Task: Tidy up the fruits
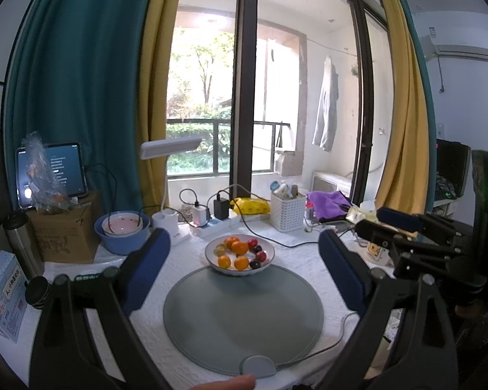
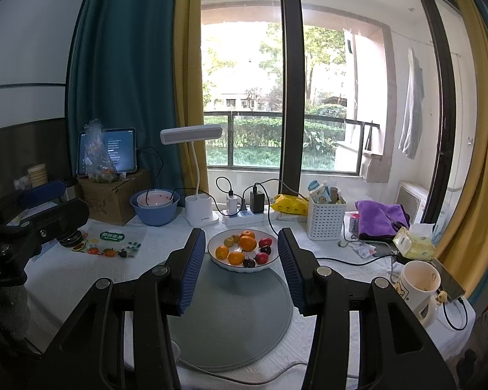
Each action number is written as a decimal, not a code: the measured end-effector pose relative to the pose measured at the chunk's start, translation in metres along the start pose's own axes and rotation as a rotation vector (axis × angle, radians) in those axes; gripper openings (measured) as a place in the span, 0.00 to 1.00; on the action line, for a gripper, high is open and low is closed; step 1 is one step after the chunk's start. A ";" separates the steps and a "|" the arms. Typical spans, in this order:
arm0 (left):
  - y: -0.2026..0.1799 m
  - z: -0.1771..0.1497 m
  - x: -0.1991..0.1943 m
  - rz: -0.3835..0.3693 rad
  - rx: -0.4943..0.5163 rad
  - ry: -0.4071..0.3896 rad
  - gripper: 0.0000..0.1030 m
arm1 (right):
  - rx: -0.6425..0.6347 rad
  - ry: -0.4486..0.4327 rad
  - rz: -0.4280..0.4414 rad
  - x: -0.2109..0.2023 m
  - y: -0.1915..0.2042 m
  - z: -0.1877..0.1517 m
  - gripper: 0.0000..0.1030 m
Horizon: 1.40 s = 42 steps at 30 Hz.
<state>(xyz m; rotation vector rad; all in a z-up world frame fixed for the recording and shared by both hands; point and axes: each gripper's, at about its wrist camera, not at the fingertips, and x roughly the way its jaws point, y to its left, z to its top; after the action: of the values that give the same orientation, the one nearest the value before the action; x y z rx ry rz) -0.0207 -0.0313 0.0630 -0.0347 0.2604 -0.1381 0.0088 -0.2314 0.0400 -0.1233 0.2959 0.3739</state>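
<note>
A white bowl [image 1: 266, 265] [image 2: 218, 261] stands on the far edge of a round grey mat [image 1: 244, 318] [image 2: 234, 321]. It holds several oranges [image 1: 239, 247] [image 2: 247, 243], red and dark plums [image 1: 260, 255] [image 2: 261, 257] and a small yellowish fruit [image 2: 229, 241]. My left gripper [image 1: 244, 253] is open and empty, its blue pads wide apart, held above the mat short of the bowl. My right gripper [image 2: 240, 250] is open and empty, its pads flanking the bowl in view, and shows at the right of the left wrist view [image 1: 403, 224].
A blue bowl with a pink bowl inside [image 2: 155, 204], a desk lamp [image 2: 198, 175], a power strip with chargers [image 2: 240, 216], a white basket [image 2: 325, 219], a purple cloth [image 2: 380, 217] and a mug [image 2: 418, 287] stand around. A cardboard box with a tablet [image 2: 114, 195] is far left. A fruit-printed bag [image 2: 114, 243] lies left.
</note>
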 end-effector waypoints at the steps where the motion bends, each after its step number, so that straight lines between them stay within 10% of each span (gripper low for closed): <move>1: 0.000 0.000 0.000 0.000 0.000 -0.002 0.91 | 0.001 0.000 0.001 0.000 0.000 0.000 0.48; 42: -0.001 0.003 0.001 -0.009 0.005 -0.006 0.91 | 0.001 -0.002 -0.002 -0.001 0.000 0.000 0.48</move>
<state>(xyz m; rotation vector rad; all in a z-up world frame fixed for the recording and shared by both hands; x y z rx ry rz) -0.0190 -0.0324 0.0653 -0.0310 0.2536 -0.1477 0.0080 -0.2320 0.0406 -0.1220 0.2937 0.3715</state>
